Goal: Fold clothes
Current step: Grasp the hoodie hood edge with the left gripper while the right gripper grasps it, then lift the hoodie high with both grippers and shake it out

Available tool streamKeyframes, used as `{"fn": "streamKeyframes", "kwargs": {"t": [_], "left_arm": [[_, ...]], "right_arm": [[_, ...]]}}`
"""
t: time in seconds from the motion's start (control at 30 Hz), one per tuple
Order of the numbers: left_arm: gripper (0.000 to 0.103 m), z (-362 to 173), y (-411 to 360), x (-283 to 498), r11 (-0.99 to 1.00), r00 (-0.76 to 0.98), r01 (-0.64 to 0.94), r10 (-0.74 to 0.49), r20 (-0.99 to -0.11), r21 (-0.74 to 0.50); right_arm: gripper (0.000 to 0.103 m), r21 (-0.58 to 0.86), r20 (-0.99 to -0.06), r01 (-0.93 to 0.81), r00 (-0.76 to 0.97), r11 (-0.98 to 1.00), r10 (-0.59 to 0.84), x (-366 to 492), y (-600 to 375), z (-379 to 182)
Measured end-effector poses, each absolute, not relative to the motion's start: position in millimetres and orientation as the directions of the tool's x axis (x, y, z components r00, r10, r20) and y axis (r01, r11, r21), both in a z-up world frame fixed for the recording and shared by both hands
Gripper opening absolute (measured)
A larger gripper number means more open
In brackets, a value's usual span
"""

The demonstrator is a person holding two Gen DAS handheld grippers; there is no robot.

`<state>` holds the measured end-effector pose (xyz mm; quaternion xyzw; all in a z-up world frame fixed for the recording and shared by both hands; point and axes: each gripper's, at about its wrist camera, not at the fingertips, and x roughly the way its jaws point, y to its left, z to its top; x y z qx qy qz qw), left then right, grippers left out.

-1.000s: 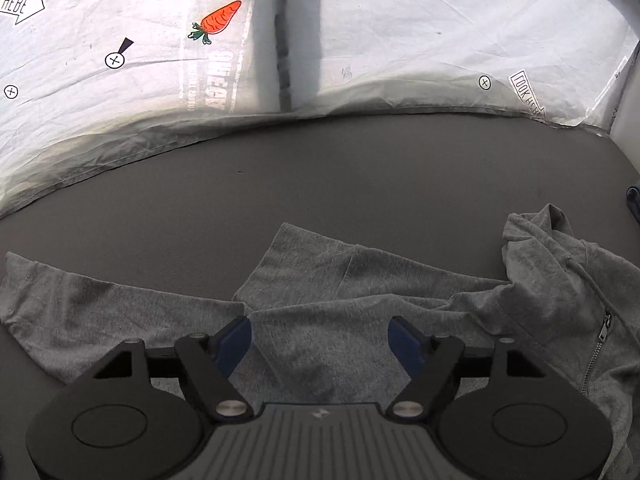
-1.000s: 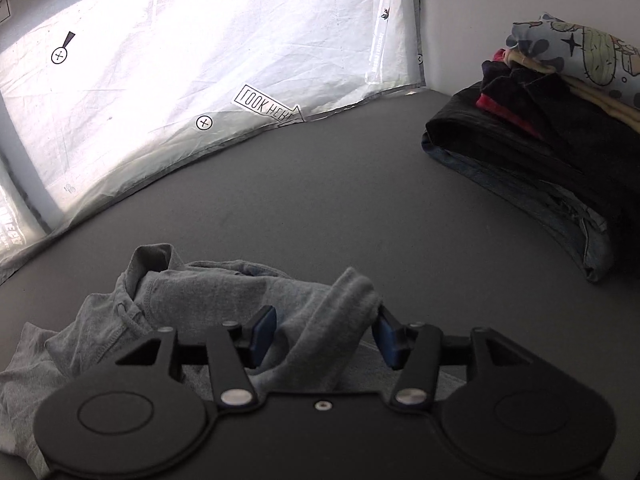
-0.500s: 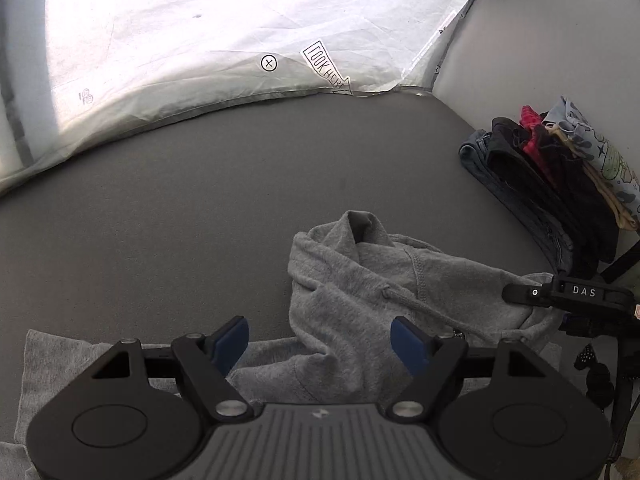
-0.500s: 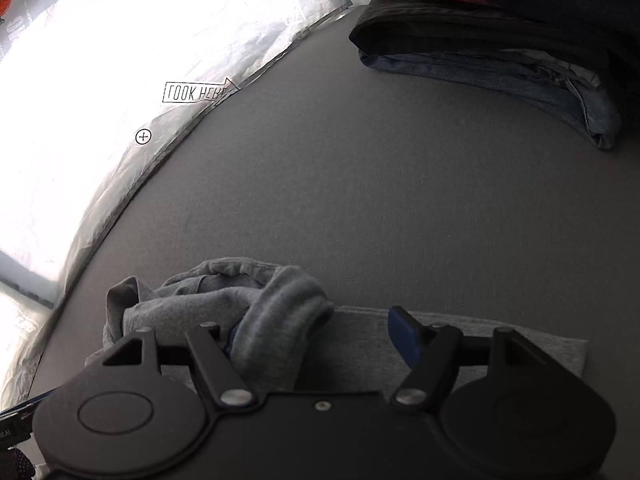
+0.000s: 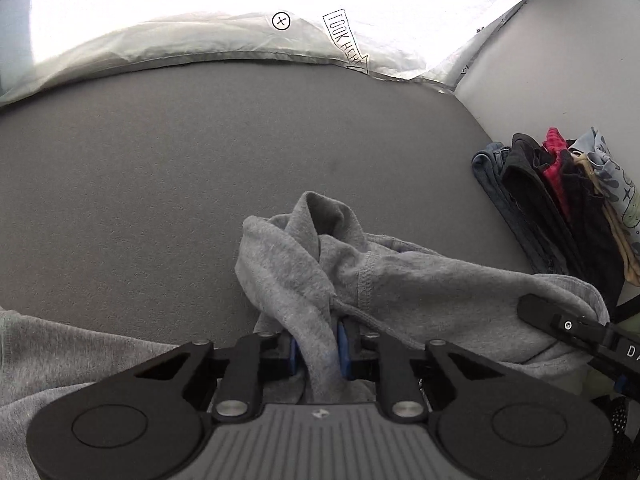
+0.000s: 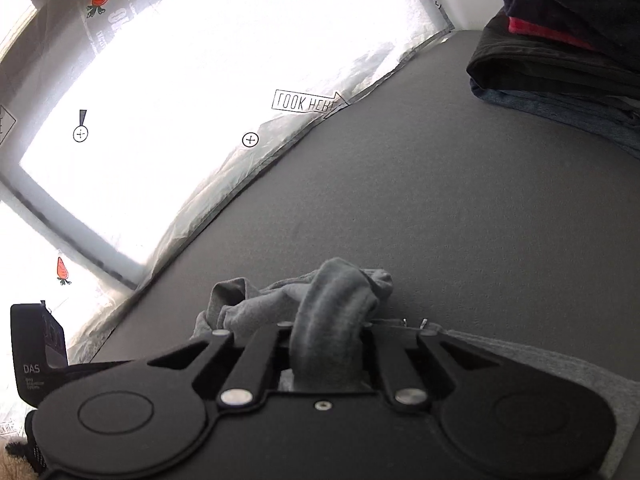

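Note:
A grey hoodie [image 5: 400, 280] lies crumpled on the dark grey surface [image 5: 200, 180], with more of its fabric spread at the lower left. My left gripper [image 5: 319, 346] is closing, and its blue pads press on a fold of the hood edge beside the drawstring. In the right wrist view, my right gripper [image 6: 326, 344] is shut on a thick ribbed band of the hoodie [image 6: 336, 292], which bulges up between the fingers. The right gripper's black body [image 5: 580, 332] reaches in over the hoodie from the right in the left wrist view.
A pile of folded clothes [image 5: 560, 200] in dark, red and patterned cloth stands against the pale wall on the right, also as a stack [image 6: 560, 52]. A bright white sheet [image 5: 200, 40] with printed marks borders the far edge of the surface.
Both grippers have gone from wide open to closed on the grey hoodie. The left one swung right to the hood. The right one tilted and clamped the ribbed band.

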<state>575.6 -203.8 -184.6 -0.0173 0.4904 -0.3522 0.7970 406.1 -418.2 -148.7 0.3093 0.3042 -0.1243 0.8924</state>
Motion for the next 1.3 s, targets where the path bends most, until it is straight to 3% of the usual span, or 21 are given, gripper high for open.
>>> {"fn": "streamKeyframes", "kwargs": {"t": [0.17, 0.4, 0.5, 0.63, 0.73, 0.93, 1.3], "left_arm": [[0.018, -99.0, -167.3, 545.1, 0.815, 0.537, 0.508, -0.553, -0.638, -0.278], [0.018, 66.8, -98.5, 479.7, 0.882, 0.849, 0.429, -0.467, -0.247, -0.193], [0.018, 121.5, -82.0, 436.8, 0.898, 0.903, 0.407, -0.423, -0.074, -0.168], [0.018, 172.1, -67.3, 384.6, 0.914, 0.920, 0.388, -0.377, 0.103, -0.121], [0.018, 206.6, -55.1, 342.9, 0.916, 0.907, 0.386, -0.355, 0.225, -0.113], [0.018, 246.4, -27.2, 271.3, 0.920, 0.887, 0.369, -0.305, 0.347, -0.134], [0.018, 271.9, 8.0, 169.7, 0.934, 0.864, 0.330, -0.240, 0.442, -0.137]], "right_arm": [[0.005, 0.407, -0.457, 0.249, 0.889, 0.878, -0.040, 414.8, -390.2, -83.2], [0.004, 0.307, -0.050, -0.042, 0.997, 0.951, 0.061, 409.5, -352.5, 46.9], [0.004, 0.153, 0.155, -0.122, 0.983, 0.981, 0.099, 388.9, -324.9, 107.5], [0.004, 0.081, 0.356, -0.198, 0.921, 0.977, 0.157, 347.5, -305.3, 172.7], [0.004, 0.068, 0.451, -0.236, 0.874, 0.969, 0.182, 315.3, -298.1, 203.8], [0.004, 0.057, 0.556, -0.310, 0.799, 0.949, 0.227, 261.1, -281.2, 236.5], [0.004, -0.022, 0.654, -0.438, 0.673, 0.899, 0.344, 172.7, -265.4, 261.6]]}}
